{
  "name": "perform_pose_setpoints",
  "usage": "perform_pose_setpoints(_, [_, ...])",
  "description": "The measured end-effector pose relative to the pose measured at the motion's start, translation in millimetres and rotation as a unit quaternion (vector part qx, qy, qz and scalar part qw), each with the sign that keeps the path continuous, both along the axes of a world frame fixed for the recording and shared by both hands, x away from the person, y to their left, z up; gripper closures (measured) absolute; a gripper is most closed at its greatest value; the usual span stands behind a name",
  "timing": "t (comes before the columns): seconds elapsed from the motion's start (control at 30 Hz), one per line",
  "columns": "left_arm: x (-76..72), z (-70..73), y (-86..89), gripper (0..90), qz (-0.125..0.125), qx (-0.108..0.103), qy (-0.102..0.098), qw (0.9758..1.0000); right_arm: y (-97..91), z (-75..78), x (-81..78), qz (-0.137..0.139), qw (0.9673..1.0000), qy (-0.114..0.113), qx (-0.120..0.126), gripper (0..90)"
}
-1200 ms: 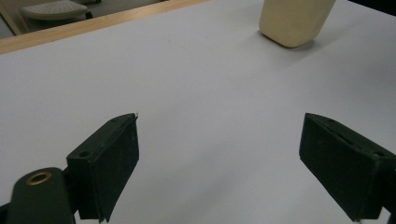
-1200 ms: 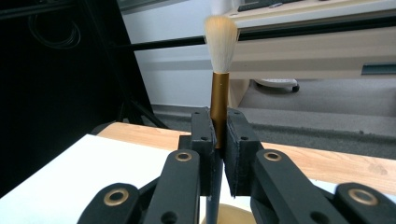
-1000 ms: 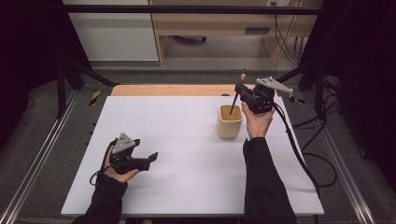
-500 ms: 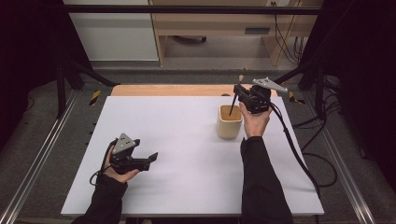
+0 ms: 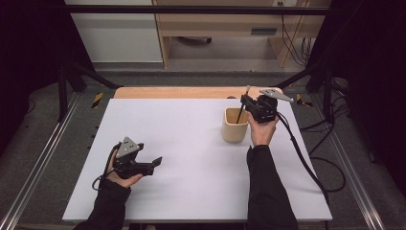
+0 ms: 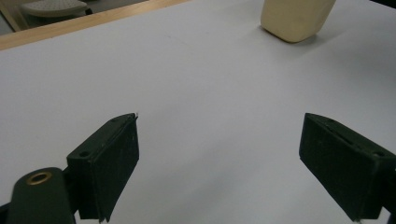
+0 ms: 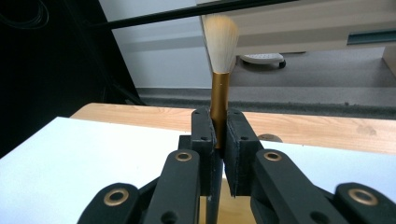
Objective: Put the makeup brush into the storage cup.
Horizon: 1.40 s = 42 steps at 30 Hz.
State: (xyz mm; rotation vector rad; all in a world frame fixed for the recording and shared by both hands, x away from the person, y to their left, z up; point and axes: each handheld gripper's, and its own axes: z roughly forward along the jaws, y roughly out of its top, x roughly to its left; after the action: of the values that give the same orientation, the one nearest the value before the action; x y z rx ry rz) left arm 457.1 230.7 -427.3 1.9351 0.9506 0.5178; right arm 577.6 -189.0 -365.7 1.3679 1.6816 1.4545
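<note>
A cream cup (image 5: pixel 234 125) stands on the white table top (image 5: pixel 191 143) at the right; its lower part is the cup (image 6: pixel 295 17) seen in the left gripper view. My right gripper (image 5: pixel 245 101) is shut on a brush (image 5: pixel 242 108) that stands upright, its dark handle reaching down into the cup. In the right gripper view the brush (image 7: pixel 219 70) has a gold ferrule and pale bristles rising above the closed right gripper (image 7: pixel 220 140). My left gripper (image 5: pixel 155 162) rests low at the table's near left, open, nothing between the jaws; it is the left gripper (image 6: pixel 219 154).
A wooden strip (image 5: pixel 172 92) runs along the table's far edge. Black cables (image 5: pixel 306 158) trail off the right side. Metal rails (image 5: pixel 43 158) flank the table, and a wooden desk (image 5: pixel 220 24) stands behind on the floor.
The right hand with the brush has shifted slightly toward the cup and lowered a little. The left gripper has stayed put.
</note>
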Motion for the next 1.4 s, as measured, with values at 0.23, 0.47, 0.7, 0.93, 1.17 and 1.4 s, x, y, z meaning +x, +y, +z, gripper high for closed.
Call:
perform_pose_setpoints(0.23, [-0.1, 0.4, 0.2, 11.6, -0.001, 0.0, -0.001, 1.0, 2.3, -3.8, 0.1, 0.004, 1.0, 0.003, 0.0, 83.8])
perform_pose_setpoints(0.47, [-0.1, 0.3, 0.3, 11.6, -0.002, -0.001, 0.0, 1.0, 3.2, -6.8, 0.8, 0.003, 1.0, 0.006, 0.001, 83.7])
perform_pose_setpoints(0.7, [-0.5, 0.3, -0.7, 11.6, -0.004, 0.0, 0.0, 1.0, 4.7, -8.5, -0.7, 0.004, 0.9999, 0.011, -0.009, 83.7])
perform_pose_setpoints(0.93, [-0.5, 0.2, -0.7, 11.6, -0.004, 0.0, 0.0, 1.0, 9.4, -14.3, -1.2, 0.004, 0.9996, 0.016, -0.023, 83.7])
perform_pose_setpoints(1.17, [-0.6, 0.1, -1.1, 11.7, -0.005, 0.001, 0.0, 1.0, 9.7, -21.8, -1.6, 0.005, 0.9996, 0.024, -0.017, 83.6])
perform_pose_setpoints(1.4, [-0.4, -0.7, -2.0, 11.7, -0.005, 0.004, 0.001, 1.0, 8.2, -27.5, -3.6, 0.006, 0.9991, 0.033, -0.024, 83.5])
